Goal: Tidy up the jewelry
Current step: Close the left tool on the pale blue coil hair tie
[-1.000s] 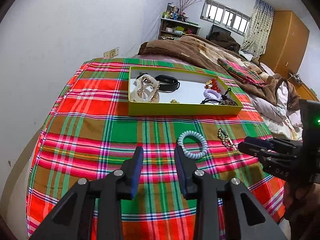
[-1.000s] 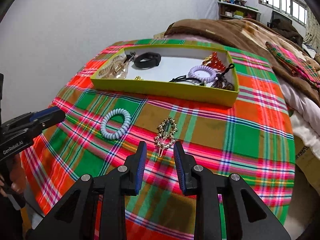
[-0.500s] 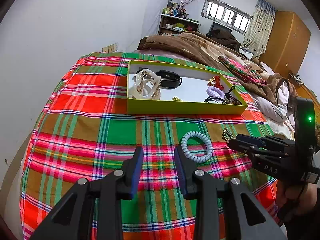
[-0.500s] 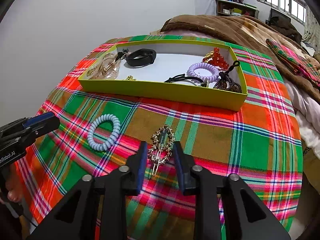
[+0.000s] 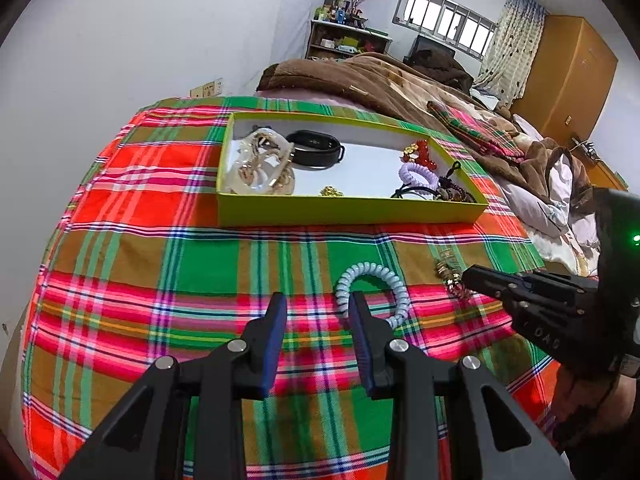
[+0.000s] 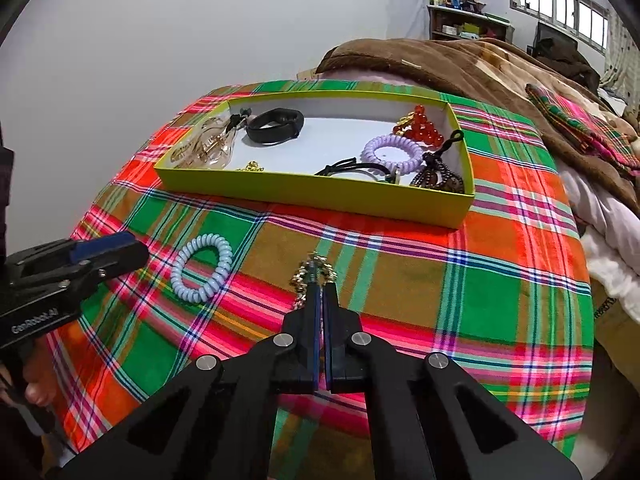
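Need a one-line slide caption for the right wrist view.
Right gripper shut on gold hair clip on plaid cloth; blue coil tie beside, yellow tray behind.

Was a lived-in home bedroom: bed under a plaid cloth [image 5: 120, 208] and rumpled brown blanket [image 5: 360, 76], wooden wardrobe [image 5: 568, 68], barred window [image 5: 448, 20] with patterned curtain [image 5: 512, 40], cluttered shelf unit [image 5: 344, 36], probably holding bottles and dried branches.
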The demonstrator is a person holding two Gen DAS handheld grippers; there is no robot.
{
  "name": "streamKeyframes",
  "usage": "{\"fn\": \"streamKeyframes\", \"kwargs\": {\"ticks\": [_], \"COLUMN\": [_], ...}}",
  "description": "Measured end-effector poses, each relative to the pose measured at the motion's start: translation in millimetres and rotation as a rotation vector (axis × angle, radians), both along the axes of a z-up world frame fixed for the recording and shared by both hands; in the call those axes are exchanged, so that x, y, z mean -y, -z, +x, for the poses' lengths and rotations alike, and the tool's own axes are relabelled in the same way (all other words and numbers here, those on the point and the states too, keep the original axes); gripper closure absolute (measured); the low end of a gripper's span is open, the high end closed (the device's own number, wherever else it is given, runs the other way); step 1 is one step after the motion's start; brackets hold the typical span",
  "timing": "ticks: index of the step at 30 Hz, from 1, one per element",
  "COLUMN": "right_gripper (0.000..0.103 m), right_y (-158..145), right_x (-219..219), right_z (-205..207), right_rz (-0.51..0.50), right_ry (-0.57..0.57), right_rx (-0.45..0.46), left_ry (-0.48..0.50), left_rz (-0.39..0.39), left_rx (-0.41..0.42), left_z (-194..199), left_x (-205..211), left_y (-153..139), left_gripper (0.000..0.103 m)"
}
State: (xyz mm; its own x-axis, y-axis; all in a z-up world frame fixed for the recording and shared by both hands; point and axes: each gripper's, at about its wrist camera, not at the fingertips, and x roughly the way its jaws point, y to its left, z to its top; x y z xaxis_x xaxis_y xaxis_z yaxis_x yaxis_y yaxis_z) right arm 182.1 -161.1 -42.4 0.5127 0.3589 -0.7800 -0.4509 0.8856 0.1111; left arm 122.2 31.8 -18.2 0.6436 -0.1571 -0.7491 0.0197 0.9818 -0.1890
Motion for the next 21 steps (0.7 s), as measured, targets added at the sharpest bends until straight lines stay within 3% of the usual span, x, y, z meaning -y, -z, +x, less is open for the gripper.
{"fn": "streamKeyframes", "kwargs": {"ticks": [7,11,19,21], "right_gripper": [0.102,0.093,0.093,0.099], "right_y": [1.5,-4.0,4.2,4.3], "right_x": [6.8,2.5,-12.0,-13.6], "right_z": [3.8,3.8,11.3,11.0], "right_rz": [0.02,0.027,-0.017,-0.035], "right_ry": [-0.004,-0.024,-0.062,-0.06], "right_rx": [-0.018,0.003,0.002,0.012], "left_ry": [0.003,0.007,0.013,0.015], "left_rz": [-0.008,-0.01,0.035,0.055], "left_rx": [-0.029,-0.036,-0.041,-0.037], "left_z": [10.2,12.5,19.6,20.3], "left_x": [8.1,9.6,16.5,19.0], "left_y": [8.8,12.0,18.7,18.7], "left_gripper": [0.07,0.069,0.067,0.067]}}
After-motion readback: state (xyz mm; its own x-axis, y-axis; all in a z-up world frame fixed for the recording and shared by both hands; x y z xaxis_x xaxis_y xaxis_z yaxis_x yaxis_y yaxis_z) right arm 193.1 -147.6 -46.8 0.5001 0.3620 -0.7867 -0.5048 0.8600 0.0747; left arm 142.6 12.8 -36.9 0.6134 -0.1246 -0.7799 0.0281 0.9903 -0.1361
